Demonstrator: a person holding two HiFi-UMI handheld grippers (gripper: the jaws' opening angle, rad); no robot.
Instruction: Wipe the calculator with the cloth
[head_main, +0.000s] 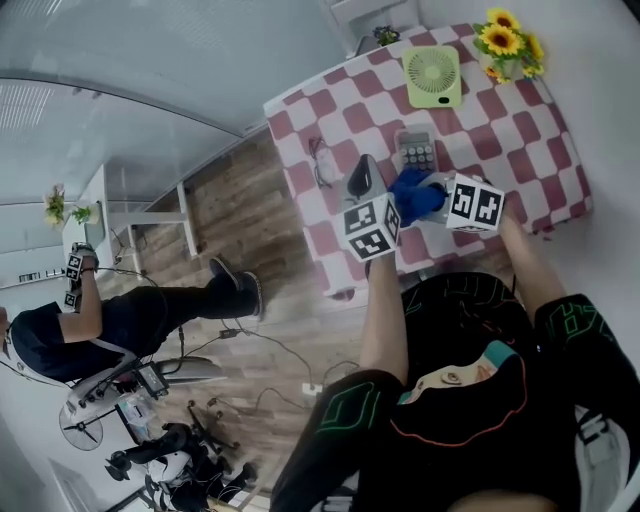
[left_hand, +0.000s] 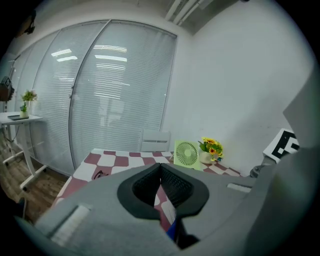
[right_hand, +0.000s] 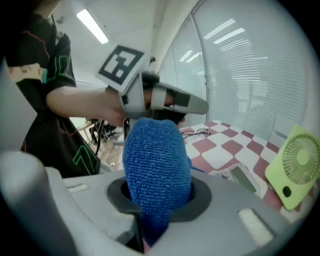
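A grey calculator (head_main: 415, 152) lies flat on the red-and-white checked table (head_main: 520, 130); the right gripper view shows it low and to the right (right_hand: 248, 181). My right gripper (right_hand: 157, 196) is shut on a blue cloth (right_hand: 156, 165), which bulges up out of the jaws and hides the fingertips. From the head view that cloth (head_main: 414, 196) sits just short of the calculator, between the two marker cubes. My left gripper (left_hand: 160, 171) is shut, pad tips touching with nothing between them, and hovers beside the cloth (head_main: 362, 180). A blue sliver (left_hand: 172, 231) shows beneath it.
A green desk fan (head_main: 432, 76) and a pot of sunflowers (head_main: 508, 45) stand at the table's far side. Glasses (head_main: 324, 163) lie near the left edge. A white chair (left_hand: 155, 140) stands behind the table. A person (head_main: 90, 330) sits across the wooden floor.
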